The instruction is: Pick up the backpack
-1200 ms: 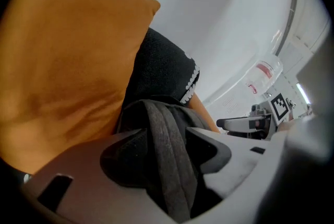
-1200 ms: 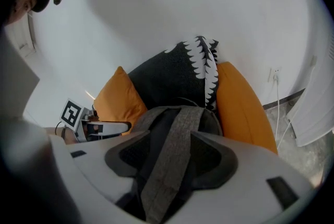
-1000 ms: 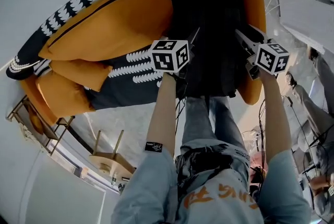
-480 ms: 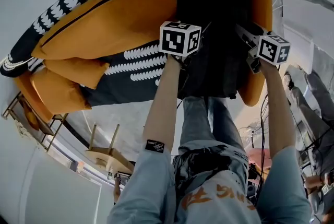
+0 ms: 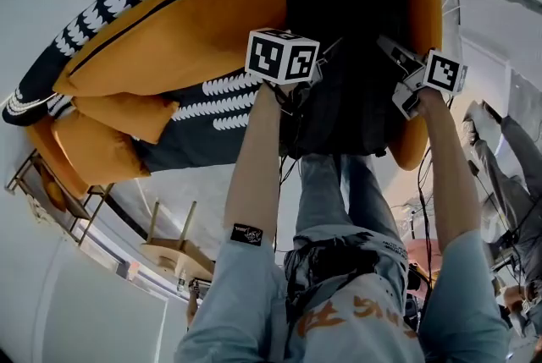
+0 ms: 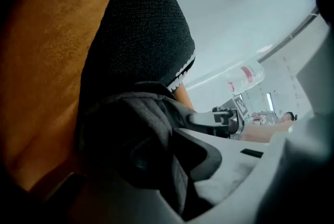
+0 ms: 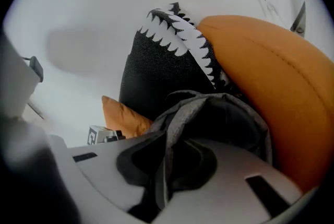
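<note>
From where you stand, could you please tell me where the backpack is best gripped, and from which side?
The backpack stands against the sofa backrest, so its loose grey top fold, approached from the sofa's open front, looks best. The left gripper and right gripper have just been closing there, cloth pinched between their jaws.

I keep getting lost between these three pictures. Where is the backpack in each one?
Head view: the backpack is the dark mass right of centre in the upper half, lying on the orange sofa.
Left gripper view: the backpack is the grey-black fabric filling the lower centre.
Right gripper view: the backpack shows as a grey fold at lower centre.
Shared landmark: the orange sofa, at the left in the left gripper view and at the right in the right gripper view.
</note>
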Demonstrator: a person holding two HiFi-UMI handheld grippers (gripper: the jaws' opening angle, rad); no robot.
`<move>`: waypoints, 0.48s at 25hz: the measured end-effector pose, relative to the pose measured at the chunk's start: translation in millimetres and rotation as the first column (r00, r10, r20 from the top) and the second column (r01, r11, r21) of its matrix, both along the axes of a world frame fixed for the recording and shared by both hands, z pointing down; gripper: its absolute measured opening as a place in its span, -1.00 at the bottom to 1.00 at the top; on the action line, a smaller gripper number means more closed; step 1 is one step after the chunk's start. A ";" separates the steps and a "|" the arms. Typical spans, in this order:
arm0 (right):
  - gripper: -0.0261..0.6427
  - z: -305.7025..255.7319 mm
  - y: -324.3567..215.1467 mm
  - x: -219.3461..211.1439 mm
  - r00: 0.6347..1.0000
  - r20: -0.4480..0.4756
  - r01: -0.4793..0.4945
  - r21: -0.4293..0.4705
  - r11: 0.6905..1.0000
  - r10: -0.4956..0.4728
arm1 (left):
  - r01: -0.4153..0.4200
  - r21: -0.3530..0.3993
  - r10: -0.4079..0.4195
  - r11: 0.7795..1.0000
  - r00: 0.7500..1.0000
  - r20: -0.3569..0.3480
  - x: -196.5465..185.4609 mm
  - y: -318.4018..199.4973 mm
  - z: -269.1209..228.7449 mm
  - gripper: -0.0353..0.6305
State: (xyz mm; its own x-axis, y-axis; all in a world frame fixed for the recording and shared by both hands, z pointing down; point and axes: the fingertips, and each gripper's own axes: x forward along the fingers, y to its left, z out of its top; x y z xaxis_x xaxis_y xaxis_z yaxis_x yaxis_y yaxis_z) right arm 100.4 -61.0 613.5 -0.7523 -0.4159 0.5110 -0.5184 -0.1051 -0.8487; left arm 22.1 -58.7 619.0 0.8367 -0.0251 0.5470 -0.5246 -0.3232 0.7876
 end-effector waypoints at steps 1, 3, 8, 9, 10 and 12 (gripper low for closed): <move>-0.78 -3.7 3.4 -2.1 1.000 0.016 -0.009 0.003 1.000 0.009 | 0.013 -0.003 -0.013 1.000 1.000 -0.009 -1.6 2.1 -2.9 -0.66; -0.78 -13.9 11.5 -4.1 0.999 0.028 -0.017 0.011 1.000 0.017 | 0.039 -0.012 -0.039 0.999 0.999 -0.024 -4.7 7.2 -10.2 -0.71; -0.79 -41.9 33.4 -2.7 1.000 -0.009 -0.007 0.045 0.999 0.007 | 0.197 -0.070 -0.204 0.978 0.974 -0.101 -4.9 27.8 -37.0 -0.76; -0.79 -50.5 37.7 -3.5 1.000 -0.011 -0.001 0.063 0.998 0.002 | 0.224 -0.064 -0.230 0.973 0.967 -0.110 -6.6 33.8 -43.9 -0.76; -0.79 -60.8 42.2 -4.7 1.000 -0.010 0.008 0.089 0.996 -0.007 | 0.245 -0.059 -0.251 0.968 0.960 -0.125 -8.1 40.3 -52.2 -0.76; -0.79 -83.3 51.2 -6.0 0.999 0.004 0.039 0.159 0.986 -0.040 | 0.289 -0.064 -0.296 0.955 0.936 -0.193 -8.2 52.2 -73.1 -0.76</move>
